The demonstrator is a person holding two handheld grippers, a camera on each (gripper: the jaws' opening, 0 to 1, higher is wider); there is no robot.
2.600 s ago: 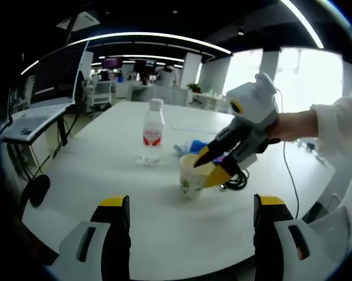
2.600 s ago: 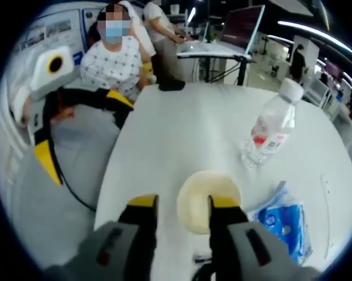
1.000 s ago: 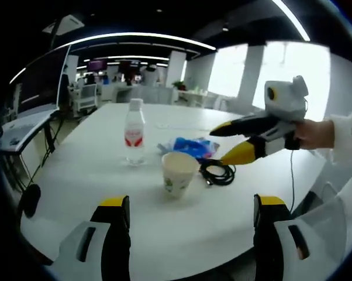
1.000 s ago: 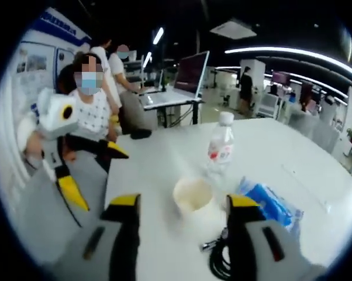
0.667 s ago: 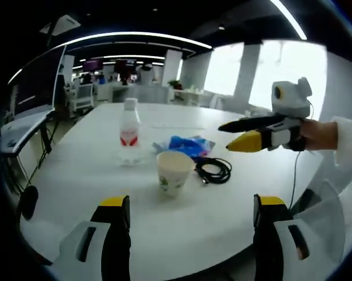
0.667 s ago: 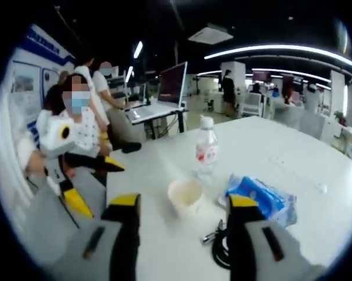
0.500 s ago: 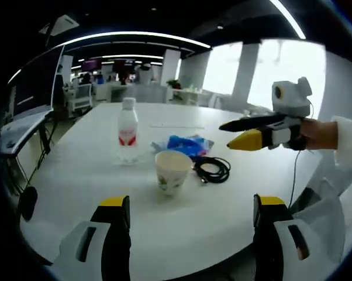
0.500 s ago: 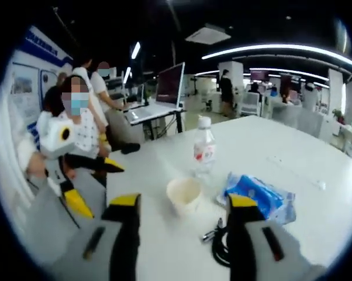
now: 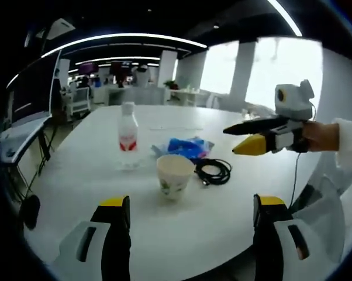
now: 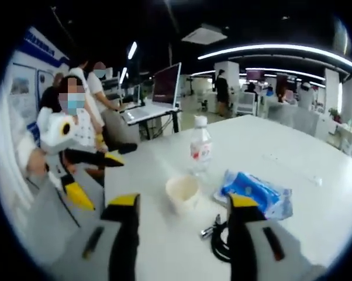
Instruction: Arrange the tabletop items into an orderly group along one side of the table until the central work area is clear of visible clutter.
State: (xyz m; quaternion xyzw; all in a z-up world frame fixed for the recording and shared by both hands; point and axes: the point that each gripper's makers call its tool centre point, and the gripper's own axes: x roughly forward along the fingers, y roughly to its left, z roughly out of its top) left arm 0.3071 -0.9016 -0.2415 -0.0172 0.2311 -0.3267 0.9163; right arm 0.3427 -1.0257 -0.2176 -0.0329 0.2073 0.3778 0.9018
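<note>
A paper cup (image 9: 175, 175) stands upright on the white table (image 9: 71, 175), beyond my left gripper (image 9: 191, 202), which is open and holds nothing. Behind the cup are a water bottle (image 9: 127, 136), a blue packet (image 9: 185, 146) and a coiled black cable (image 9: 213, 171). My right gripper (image 9: 239, 136), held by a hand, hovers open to the right of the cable. In the right gripper view my right gripper (image 10: 183, 202) is open just short of the cup (image 10: 183, 188), with the bottle (image 10: 200, 149), packet (image 10: 255, 190) and cable (image 10: 218, 240) close by. The left gripper (image 10: 97, 178) shows at the left.
A seated person (image 10: 76, 126) holds the grippers at the table's edge, and other people (image 10: 100, 76) stand behind. A monitor on a stand (image 10: 167, 82) is past the table; another screen (image 9: 30, 93) stands at the left. The table's near edge (image 9: 182, 266) curves below my jaws.
The right gripper has let go of the cup's rim, drawn back to the right and now hovers open. The cup stays standing. Both views shifted slightly.
</note>
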